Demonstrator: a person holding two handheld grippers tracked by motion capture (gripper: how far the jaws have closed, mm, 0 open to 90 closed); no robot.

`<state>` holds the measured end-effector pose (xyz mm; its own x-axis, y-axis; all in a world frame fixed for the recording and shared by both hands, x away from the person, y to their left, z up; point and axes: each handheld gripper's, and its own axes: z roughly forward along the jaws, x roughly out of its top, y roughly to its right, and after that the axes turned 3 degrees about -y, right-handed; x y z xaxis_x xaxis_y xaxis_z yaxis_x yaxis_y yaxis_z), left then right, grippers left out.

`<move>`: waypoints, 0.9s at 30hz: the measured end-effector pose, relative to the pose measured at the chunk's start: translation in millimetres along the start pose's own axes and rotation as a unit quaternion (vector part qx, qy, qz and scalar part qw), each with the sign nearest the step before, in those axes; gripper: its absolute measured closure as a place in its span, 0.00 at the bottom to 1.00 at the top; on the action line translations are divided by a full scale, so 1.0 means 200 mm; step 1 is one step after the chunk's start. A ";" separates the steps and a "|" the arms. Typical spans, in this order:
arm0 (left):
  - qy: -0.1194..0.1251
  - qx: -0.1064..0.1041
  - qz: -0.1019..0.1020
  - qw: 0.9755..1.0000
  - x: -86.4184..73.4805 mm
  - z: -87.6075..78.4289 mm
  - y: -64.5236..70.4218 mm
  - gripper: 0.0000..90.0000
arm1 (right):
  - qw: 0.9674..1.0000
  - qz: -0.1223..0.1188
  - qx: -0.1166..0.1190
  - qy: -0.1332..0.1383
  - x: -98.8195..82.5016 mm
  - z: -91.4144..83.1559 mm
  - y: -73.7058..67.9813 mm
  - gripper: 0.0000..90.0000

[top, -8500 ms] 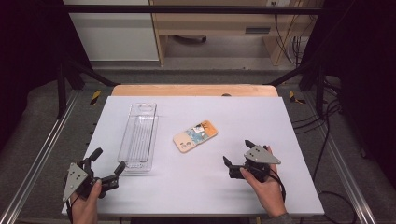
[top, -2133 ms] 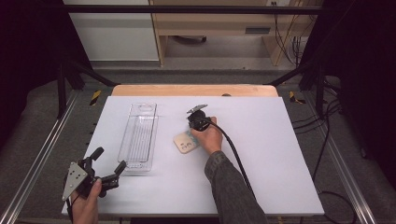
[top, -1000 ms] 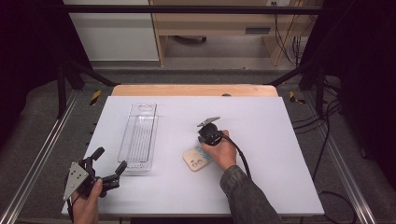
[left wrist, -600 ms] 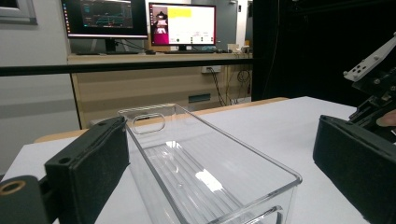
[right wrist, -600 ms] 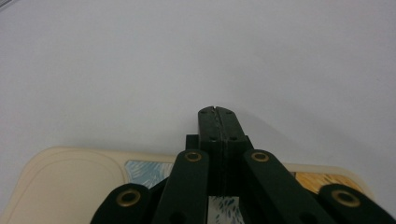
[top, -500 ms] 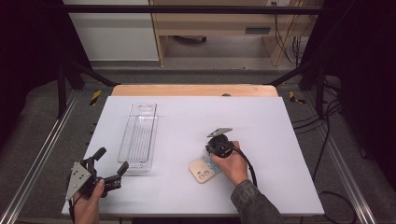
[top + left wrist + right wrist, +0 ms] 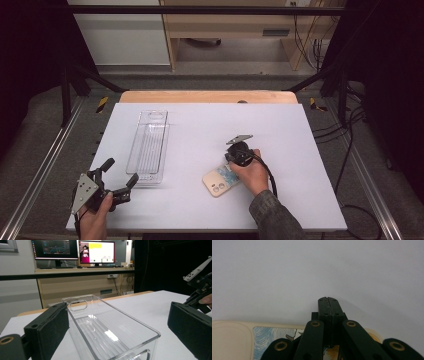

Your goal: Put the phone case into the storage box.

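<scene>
From above, you have one phone case (image 7: 218, 182) lying flat near the table's (image 7: 300, 150) front edge, your right gripper (image 7: 235, 161) resting on its right end; how its jaws stand is hidden under your hand there. One clear bin (image 7: 148, 146) lies just beyond your left gripper (image 7: 119, 177), whose jaws are spread and hold nothing.

Your left gripper view adds two monitors (image 7: 75, 251) behind the bin (image 7: 110, 335) between its spread pads.

Your right gripper view shows jaws pressed together above the case (image 7: 249, 337), which is cut off below.
</scene>
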<state>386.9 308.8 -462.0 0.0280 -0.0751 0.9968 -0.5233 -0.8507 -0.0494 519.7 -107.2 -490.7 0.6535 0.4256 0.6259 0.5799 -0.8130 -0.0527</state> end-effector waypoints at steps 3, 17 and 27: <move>0.000 -0.001 0.001 1.000 0.00 0.00 0.00 0.04 | 1.000 0.005 0.005 0.002 -0.02 -0.02 0.01 1.00; -0.002 -0.010 0.004 1.000 0.01 -0.01 0.03 0.04 | 0.988 0.018 -0.004 0.156 -0.13 -0.21 0.01 0.99; -0.005 -0.017 0.006 1.000 0.01 -0.01 0.04 0.04 | 0.975 0.024 -0.001 0.221 -0.25 -0.37 0.01 0.79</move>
<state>380.5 302.4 -460.6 0.0293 -0.0911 0.9954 -0.5527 -0.8312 -0.0598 452.6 -159.3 -464.6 0.4071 0.1746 0.8965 0.5522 -0.8289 -0.0894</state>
